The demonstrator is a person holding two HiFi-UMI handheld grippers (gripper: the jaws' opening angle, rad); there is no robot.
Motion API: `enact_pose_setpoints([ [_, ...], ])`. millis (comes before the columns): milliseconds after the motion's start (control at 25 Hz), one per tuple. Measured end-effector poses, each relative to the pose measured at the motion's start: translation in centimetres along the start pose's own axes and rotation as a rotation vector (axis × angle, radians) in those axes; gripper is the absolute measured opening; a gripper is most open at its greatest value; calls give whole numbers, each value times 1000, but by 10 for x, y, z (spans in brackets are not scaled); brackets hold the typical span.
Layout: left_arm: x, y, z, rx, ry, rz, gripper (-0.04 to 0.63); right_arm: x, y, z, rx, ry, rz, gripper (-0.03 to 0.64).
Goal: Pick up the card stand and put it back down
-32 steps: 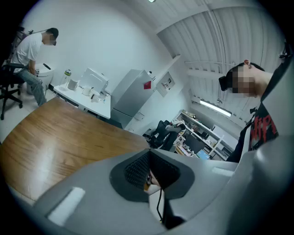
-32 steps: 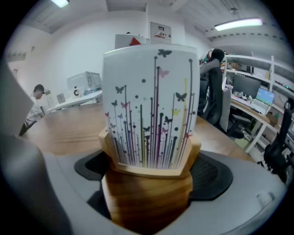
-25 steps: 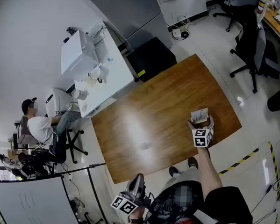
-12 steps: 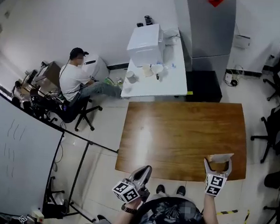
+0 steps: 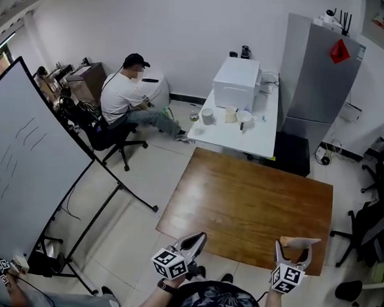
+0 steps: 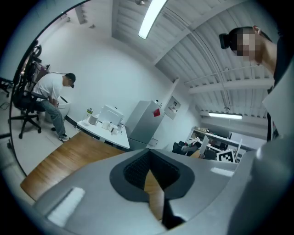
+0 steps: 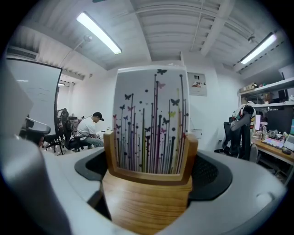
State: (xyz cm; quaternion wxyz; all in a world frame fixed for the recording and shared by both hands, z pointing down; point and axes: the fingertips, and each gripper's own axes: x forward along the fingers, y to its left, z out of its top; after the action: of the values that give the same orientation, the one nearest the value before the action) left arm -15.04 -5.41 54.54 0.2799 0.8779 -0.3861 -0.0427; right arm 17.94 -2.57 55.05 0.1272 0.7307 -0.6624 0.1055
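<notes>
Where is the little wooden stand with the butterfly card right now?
The card stand is clamped in the right gripper, low on the right of the head view, at the near right corner of the wooden table.

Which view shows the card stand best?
The right gripper view: the card stand fills the frame, clamped in the right gripper. The head view shows it small; the left gripper view gives at most a distant glimpse.

The jaws of the right hand-held gripper (image 7: 149, 183) are looking like matt grey plastic with dark, ribbed pads (image 7: 212, 176). Between them the card stand (image 7: 147, 204) is showing smooth pale wood grain, its card (image 7: 149, 124) looking like faintly sheened printed paper. Ahead of the left hand-held gripper (image 6: 149, 176), the brown wooden worktop (image 6: 64, 153) is gleaming.
</notes>
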Motion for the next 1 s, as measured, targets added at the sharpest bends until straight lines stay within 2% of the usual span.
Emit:
enact_pose_setpoints([
  [120, -7, 0, 4, 45, -9, 4, -5, -1, 5, 0, -7, -2, -1, 529],
  [280, -14, 5, 15, -23, -77, 0, -3, -4, 10, -3, 11, 1, -1, 529],
  [640, -17, 10, 11, -22, -56, 21, -3, -4, 32, -8, 5, 13, 37, 529],
  [720, -21, 16, 10, -39, -60, 34, -3, 2, 46, -11, -4, 16, 80, 529],
  [800, -29, 24, 9, -58, -65, 53, -3, 15, 72, -20, -31, 26, 158, 529],
  [1000, -57, 43, 6, -91, -78, 118, -3, 78, 156, -69, -95, 79, 350, 528],
])
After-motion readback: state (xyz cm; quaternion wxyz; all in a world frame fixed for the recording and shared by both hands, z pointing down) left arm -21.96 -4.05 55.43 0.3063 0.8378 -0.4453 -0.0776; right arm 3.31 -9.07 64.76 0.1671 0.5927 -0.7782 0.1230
